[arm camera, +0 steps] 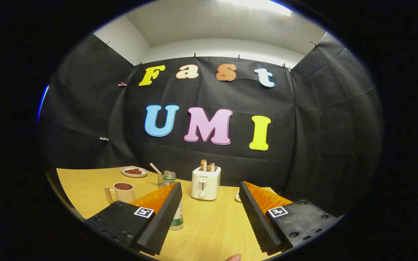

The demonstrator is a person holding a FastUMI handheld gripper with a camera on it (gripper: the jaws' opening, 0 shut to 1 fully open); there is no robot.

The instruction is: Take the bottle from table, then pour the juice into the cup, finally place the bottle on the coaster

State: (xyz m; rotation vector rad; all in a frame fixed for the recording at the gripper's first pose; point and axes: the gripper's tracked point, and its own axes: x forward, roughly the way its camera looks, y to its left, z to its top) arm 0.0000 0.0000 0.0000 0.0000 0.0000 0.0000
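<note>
Tool (209, 203) jaws apart, clear plastic bottle (174, 214) behind ribbed finger (162, 217)

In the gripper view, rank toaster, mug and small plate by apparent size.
1. Toaster, largest.
2. Mug.
3. Small plate, though it sits farther back, so this is unsure.
Tongs are open, holding nothing.

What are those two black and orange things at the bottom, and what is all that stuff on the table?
They are the two fingers of a grabbing tool that a person holds. The camera rides on it and looks forward. The fingers are wide apart and hold nothing. On the wooden table stand a clear bottle partly behind one finger, a cup of dark drink, a white toaster with toast, a glass jar and a plate of food.
</note>
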